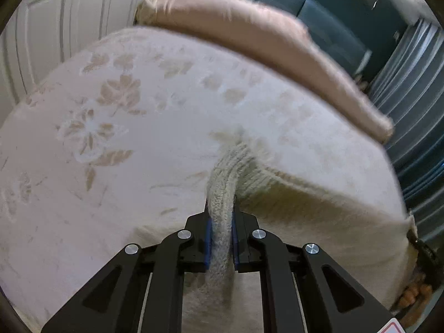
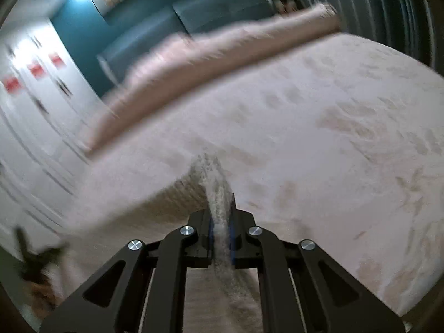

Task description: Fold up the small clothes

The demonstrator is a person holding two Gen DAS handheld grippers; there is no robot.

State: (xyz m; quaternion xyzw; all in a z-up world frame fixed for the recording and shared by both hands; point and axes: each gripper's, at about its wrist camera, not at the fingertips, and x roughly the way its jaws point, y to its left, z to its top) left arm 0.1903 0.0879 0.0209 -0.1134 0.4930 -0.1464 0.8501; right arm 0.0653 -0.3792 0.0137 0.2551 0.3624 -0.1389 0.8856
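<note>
Stretching across the left wrist view is one bed (image 1: 155, 144) with a pale floral cover, one pink bolster (image 1: 266, 47) along its far edge, white panelled doors (image 1: 47, 36) beyond the far left corner and blue curtains (image 1: 410, 88) to the right. The left gripper (image 1: 221, 236) has its fingers pinching one cream knitted garment (image 1: 299, 211), lifted over the bed's near right part.

In the blurred right wrist view, the right gripper (image 2: 220, 238) pinches the same garment's (image 2: 155, 199) other edge; one bolster (image 2: 211, 63) and a teal wall (image 2: 83, 38) lie beyond.

Chunky, rough cream knit garment (image 1: 277, 194); matt black plastic left gripper (image 1: 220, 238) with shiny metal screws; bed (image 1: 125, 138) in soft woven floral cloth.
</note>
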